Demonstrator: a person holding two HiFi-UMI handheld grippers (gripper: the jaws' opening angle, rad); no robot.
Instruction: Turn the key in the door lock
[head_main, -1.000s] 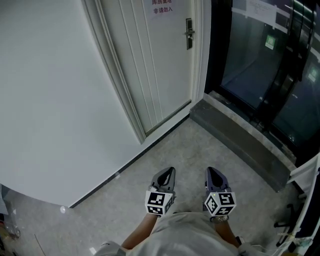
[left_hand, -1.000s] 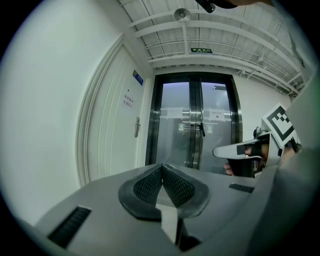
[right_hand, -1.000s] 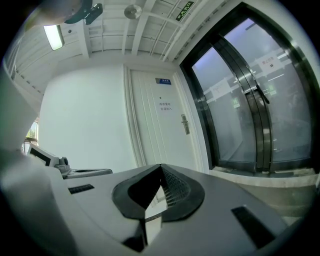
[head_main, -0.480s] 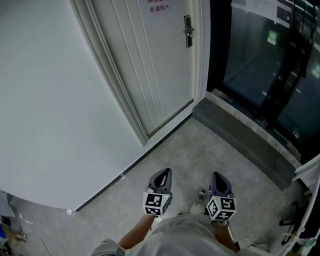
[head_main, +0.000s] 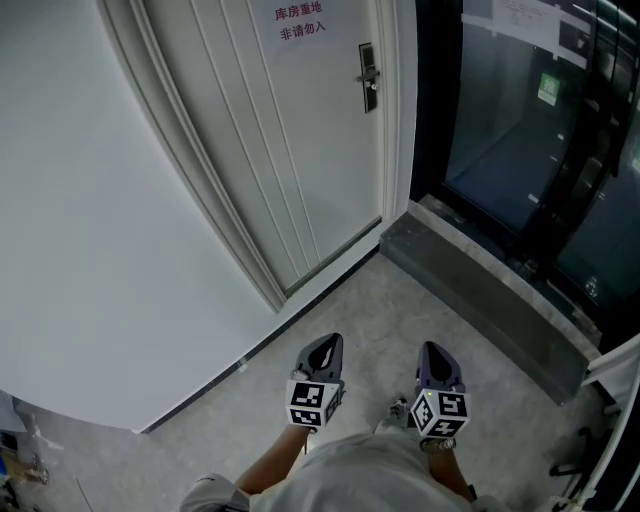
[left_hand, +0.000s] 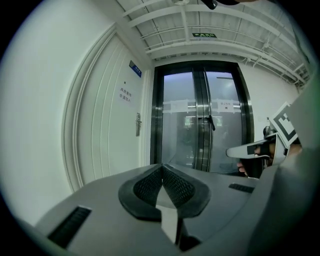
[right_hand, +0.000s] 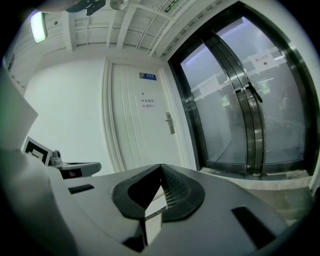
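The white door (head_main: 300, 150) stands closed ahead, with a dark lock plate and handle (head_main: 367, 75) near its right edge. The lock (left_hand: 138, 124) also shows small in the left gripper view, and the same lock (right_hand: 170, 123) in the right gripper view. It is too far off to make out a key. My left gripper (head_main: 330, 342) and right gripper (head_main: 433, 348) are held side by side low over the floor, far short of the door. Both point forward. Each has its jaws shut with nothing between them.
A white wall (head_main: 90, 200) curves along the left. Dark glass double doors (head_main: 520, 130) fill the right, behind a raised stone step (head_main: 480, 290). A sign with red print (head_main: 300, 22) hangs on the door. Grey floor (head_main: 350, 300) lies between me and the door.
The door and its lock have shifted left and lower in the head view. Both grippers have moved forward together over the floor, still shut.
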